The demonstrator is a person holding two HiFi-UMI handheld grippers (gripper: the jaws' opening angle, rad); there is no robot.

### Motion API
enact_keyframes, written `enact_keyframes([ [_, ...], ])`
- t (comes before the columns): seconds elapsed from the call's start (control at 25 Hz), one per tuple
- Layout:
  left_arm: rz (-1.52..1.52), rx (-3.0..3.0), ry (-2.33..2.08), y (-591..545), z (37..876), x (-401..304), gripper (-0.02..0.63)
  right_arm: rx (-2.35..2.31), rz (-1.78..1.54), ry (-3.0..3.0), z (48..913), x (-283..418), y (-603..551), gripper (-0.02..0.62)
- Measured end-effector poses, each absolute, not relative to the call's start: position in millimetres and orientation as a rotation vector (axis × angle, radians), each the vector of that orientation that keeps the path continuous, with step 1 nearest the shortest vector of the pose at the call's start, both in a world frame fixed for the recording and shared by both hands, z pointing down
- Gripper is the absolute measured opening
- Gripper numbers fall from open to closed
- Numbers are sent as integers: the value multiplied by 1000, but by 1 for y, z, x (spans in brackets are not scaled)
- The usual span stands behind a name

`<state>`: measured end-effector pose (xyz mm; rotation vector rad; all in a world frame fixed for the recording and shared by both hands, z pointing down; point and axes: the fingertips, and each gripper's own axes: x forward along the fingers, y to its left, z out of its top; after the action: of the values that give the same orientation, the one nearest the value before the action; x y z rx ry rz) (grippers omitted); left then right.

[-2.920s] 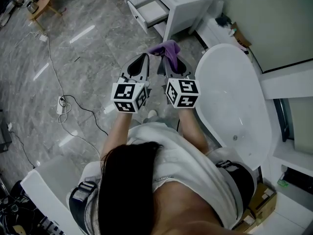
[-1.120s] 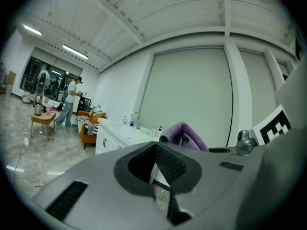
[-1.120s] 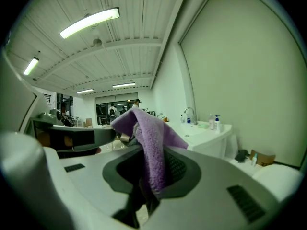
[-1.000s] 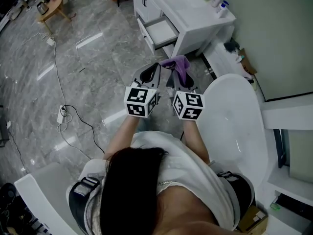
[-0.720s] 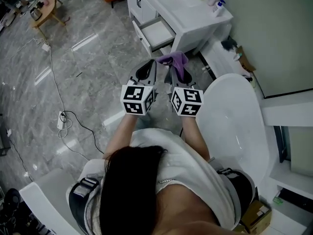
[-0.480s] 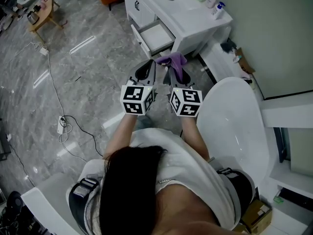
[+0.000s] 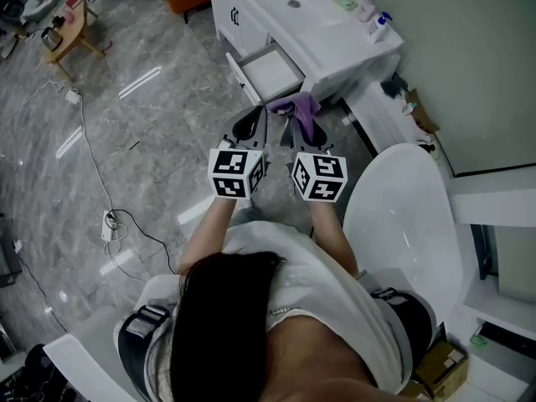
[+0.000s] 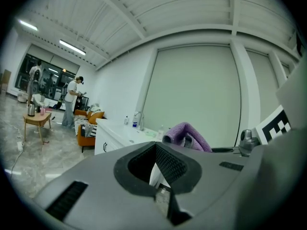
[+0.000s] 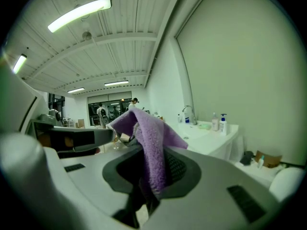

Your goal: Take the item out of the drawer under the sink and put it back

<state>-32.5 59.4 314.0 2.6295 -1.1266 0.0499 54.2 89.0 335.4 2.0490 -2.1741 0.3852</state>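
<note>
a white bathtub point(image 7: 402, 224) lies on the right. ahead stands a sink cabinet with a white worktop point(image 7: 322, 36), its drawer point(image 7: 270, 67) pulled open. the right gripper point(image 7: 293, 122) jaws pinch a purple cloth point(image 7: 303, 105) in the air, short of the drawer. the left gripper point(image 7: 251, 120) jaws sit together, empty.
</note>
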Motion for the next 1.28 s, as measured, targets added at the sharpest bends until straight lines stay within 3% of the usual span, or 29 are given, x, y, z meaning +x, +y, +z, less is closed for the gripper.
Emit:
enact_keyframes([
  [1.28, 114, 2680, -1022, -55, 324, -37, 5, 2139, 416, -2059, 346, 51, -12, 86],
])
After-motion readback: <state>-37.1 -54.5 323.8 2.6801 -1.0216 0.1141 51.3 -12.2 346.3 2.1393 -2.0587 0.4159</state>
